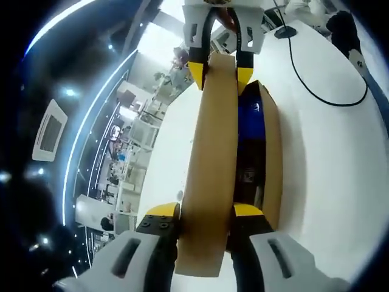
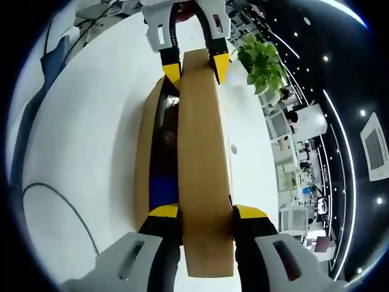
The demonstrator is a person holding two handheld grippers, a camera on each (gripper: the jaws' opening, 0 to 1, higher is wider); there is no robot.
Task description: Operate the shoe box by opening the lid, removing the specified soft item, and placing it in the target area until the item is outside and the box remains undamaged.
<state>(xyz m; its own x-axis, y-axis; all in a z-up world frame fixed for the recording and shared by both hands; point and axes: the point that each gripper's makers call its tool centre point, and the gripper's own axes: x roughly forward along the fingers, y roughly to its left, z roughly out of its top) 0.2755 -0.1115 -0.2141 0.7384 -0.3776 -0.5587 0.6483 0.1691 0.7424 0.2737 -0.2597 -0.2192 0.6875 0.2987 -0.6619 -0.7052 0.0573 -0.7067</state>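
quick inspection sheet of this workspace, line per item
surface: white table, bare around the box
job's things: cardboard lid raised off the shoe box, seen edge-on; something blue and dark contents inside the box, soft item not identifiable
clutter: nothing seen on the table beside the box
grippers: left claw clamped on one end of the lid; right claw clamped on the opposite end
cables: black cable curving across the table from a round black base
surroundings: open office with desks, ceiling lights, a potted plant past the table edge
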